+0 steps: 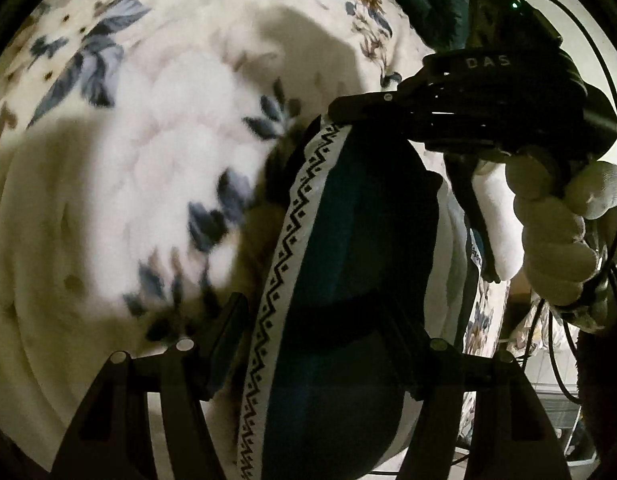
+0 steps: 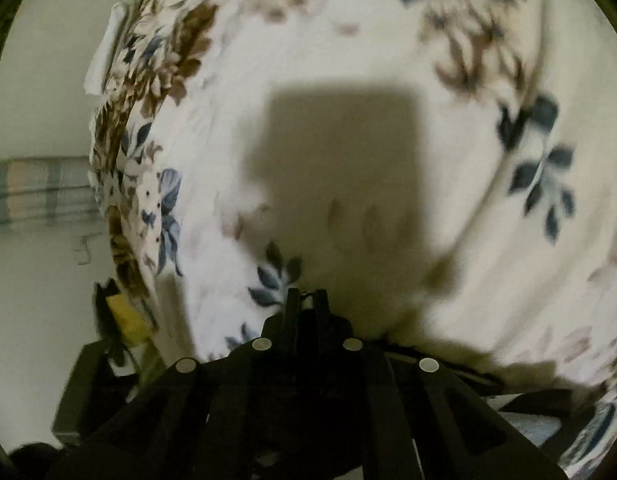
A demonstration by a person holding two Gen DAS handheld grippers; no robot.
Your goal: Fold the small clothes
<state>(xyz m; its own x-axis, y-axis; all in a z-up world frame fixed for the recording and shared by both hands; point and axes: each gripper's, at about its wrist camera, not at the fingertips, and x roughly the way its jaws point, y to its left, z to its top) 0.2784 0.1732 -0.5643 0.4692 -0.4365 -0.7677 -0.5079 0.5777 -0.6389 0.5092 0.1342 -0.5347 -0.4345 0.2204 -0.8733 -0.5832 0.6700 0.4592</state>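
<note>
Under everything, a large cream bedcover [image 1: 108, 208] with printed blue leaves and brown flowers, blurred in places and crossed by dark shadows. Raised above it in the left wrist view, a small dark teal garment [image 1: 348, 220] with a white band [image 1: 284, 240] along one side, printed with a black zigzag and small diamonds. Stretched between the two tools, the near end low in the picture, the far end higher. At the near end, the black left gripper [image 1: 316, 340], fingers well apart but with the thick cloth filling the gap from pad to pad, so clamped on the garment. At the far end, the black right gripper [image 1: 340, 106], tip on the top edge of the garment; in its own view the fingers pressed together with only a thin white bit of cloth between, so closed on the garment edge. Behind it, a hand in a white knitted glove [image 1: 556, 220] around the handle. On the body of the right gripper, pale letters "DAS" [image 1: 488, 62]; no other writing readable. Beside it, thin black cables [image 1: 612, 120] and one small green light [image 1: 515, 5].
</note>
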